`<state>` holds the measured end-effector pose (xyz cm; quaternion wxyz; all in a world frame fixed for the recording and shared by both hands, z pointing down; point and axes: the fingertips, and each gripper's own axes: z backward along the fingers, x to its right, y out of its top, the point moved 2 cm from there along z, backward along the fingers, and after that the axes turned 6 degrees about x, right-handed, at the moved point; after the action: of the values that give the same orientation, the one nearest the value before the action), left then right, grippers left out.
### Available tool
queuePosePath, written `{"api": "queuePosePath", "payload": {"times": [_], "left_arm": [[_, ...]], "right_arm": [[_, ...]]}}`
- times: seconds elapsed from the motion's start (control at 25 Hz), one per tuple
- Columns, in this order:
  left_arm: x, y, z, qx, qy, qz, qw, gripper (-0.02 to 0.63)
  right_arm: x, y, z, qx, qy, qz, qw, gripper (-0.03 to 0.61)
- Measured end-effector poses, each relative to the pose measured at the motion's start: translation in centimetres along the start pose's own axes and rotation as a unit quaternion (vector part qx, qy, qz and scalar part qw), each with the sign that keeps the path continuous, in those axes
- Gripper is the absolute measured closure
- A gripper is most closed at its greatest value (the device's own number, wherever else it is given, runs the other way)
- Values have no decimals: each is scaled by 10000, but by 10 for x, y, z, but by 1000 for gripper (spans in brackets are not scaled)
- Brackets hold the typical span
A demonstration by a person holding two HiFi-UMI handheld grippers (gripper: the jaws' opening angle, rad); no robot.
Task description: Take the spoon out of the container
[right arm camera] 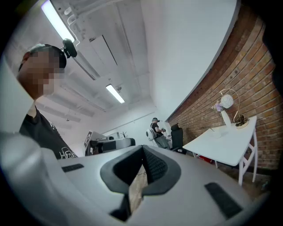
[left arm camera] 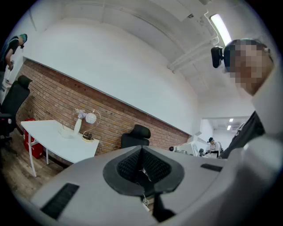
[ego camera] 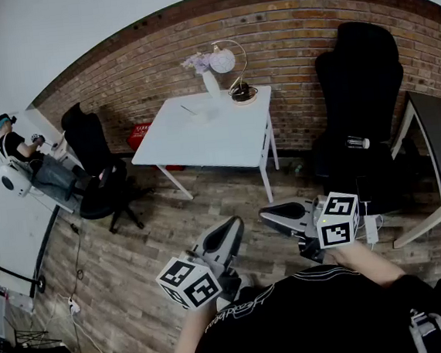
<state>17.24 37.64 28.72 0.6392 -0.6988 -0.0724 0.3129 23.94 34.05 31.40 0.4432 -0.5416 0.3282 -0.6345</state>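
Spoon (ego camera: 188,108): in the head view it shows only as a thin dark line, too small to be sure of, at a small pale container (ego camera: 201,115). The container sits on the far part of the white worktop (ego camera: 225,144), left of a vase (ego camera: 211,82) and a lamp (ego camera: 242,92), against the brick wall. The worktop stands well apart from the person, with bare wooden floor between. Left gripper (ego camera: 229,229) and right gripper (ego camera: 275,215) are held near the body, low in the frame and pointing roughly towards the worktop. Neither is close to it.

Left gripper view: the jaws are pressed together at the tips with nothing between the pads. The camera looks up and across the room. The worktop is far left, and the container is a small pale shape beside the vase. The spoon cannot be resolved here.

Right gripper view: the jaws meet at the tips and are empty. Only floor shows through the slit lower down. The worktop lies far right, with the container faint on its top.

Step in hand, as a judgement: the approach has not begun and the spoon is untouched in the container. The next move calls for walking up to the worktop and parting the jaws of one gripper. That gripper then comes down on the handle, probably with the other steadying the container so the light dish does not slide or tip.
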Motion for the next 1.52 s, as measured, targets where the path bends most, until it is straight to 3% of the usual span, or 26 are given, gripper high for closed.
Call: {"api": "queuePosePath", "payload": {"times": [0.44,0.76,1.08,1.52], "left_arm": [[-34,-5,-7,-12,153,101,9998,607],[-94,0,-35,-45,32,202,9998,607],[-194,26,-80,-129,-171,445,9988,607],[-375,100,-146,-240,-277,542,9979,607]], "right_arm": [[25,-11,-19,-180,74,50,9998,581],[78,-8,-43,-179,-294,100,9994,581],[163,10,-105,-185,-676,37,9975,581],[307,52,-231,-155,-1095,-42,9939,581]]}}
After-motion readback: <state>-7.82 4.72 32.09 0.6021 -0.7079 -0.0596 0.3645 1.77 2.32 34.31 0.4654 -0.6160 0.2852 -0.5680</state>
